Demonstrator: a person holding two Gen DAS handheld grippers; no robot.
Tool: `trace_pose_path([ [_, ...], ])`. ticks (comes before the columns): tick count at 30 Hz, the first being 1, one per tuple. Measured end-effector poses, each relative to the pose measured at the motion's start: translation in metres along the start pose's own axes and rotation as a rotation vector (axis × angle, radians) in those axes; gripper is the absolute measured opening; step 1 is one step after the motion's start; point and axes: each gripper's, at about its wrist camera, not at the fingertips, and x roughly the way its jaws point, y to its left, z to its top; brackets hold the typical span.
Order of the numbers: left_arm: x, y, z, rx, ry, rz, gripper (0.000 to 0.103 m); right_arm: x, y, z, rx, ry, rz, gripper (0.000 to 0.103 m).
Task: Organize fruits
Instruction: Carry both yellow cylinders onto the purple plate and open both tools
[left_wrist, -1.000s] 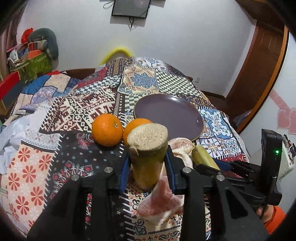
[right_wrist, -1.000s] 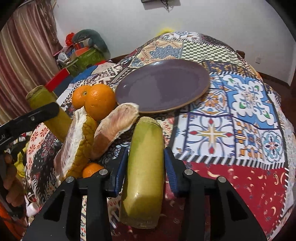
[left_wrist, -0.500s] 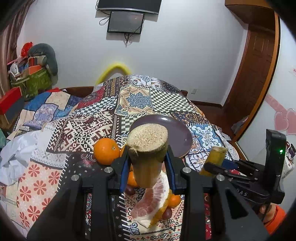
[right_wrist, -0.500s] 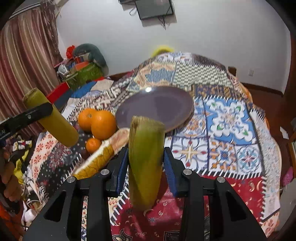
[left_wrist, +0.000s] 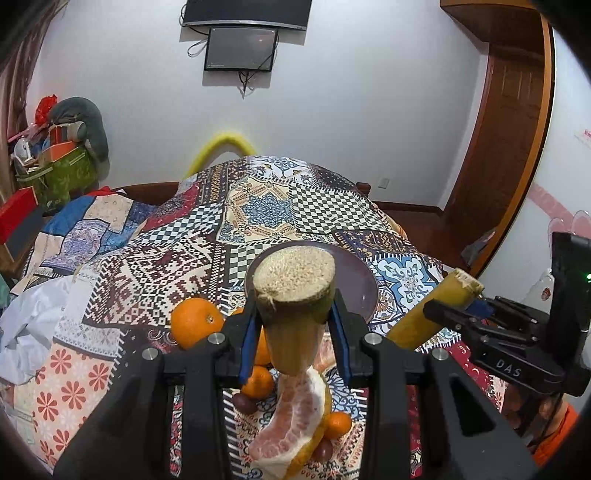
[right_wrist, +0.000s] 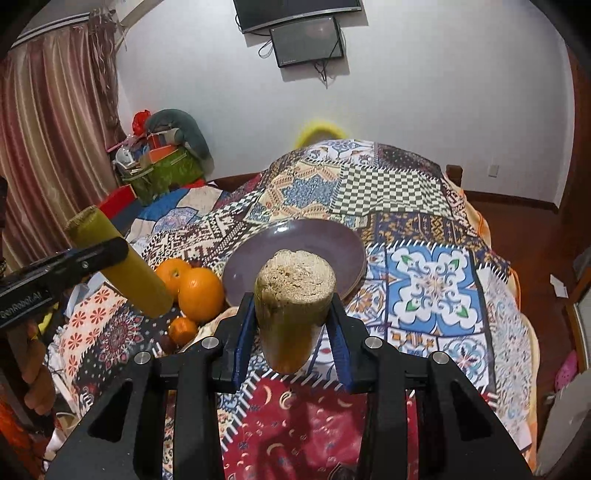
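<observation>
My left gripper (left_wrist: 294, 334) is shut on a yellow-green sugarcane piece (left_wrist: 293, 295), held high above the patterned cloth. My right gripper (right_wrist: 293, 334) is shut on a second sugarcane piece (right_wrist: 293, 299), also lifted; it shows in the left wrist view (left_wrist: 428, 314) too. A purple plate (right_wrist: 325, 240) lies on the cloth beyond both pieces. Two oranges (right_wrist: 199, 291) sit left of the plate. Below my left gripper lie a peeled pomelo wedge (left_wrist: 295, 417), small mandarins (left_wrist: 258, 380) and dark round fruits (left_wrist: 243, 402).
A patchwork cloth (right_wrist: 428, 280) covers the rounded table. A cluttered green basket (right_wrist: 162, 170) and a curtain (right_wrist: 55, 147) stand at the left. A wooden door (left_wrist: 509, 122) is at the right, screens on the far wall (left_wrist: 240, 48).
Both grippers have risen well above the table with their sugarcane pieces. The fruit pile and plate look smaller and farther below. The right piece has tipped more upright.
</observation>
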Motion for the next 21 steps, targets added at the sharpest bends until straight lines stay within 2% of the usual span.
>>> trace_pose_path([
  [8,0.031,-0.007,0.011,0.023,0.024,-0.003,0.035,0.013,-0.004,0.010,-0.019,-0.010,-0.002,0.034],
  [21,0.088,-0.018,0.021,0.039,0.084,-0.037,0.035,0.056,-0.008,0.018,-0.023,0.031,0.017,0.034],
])
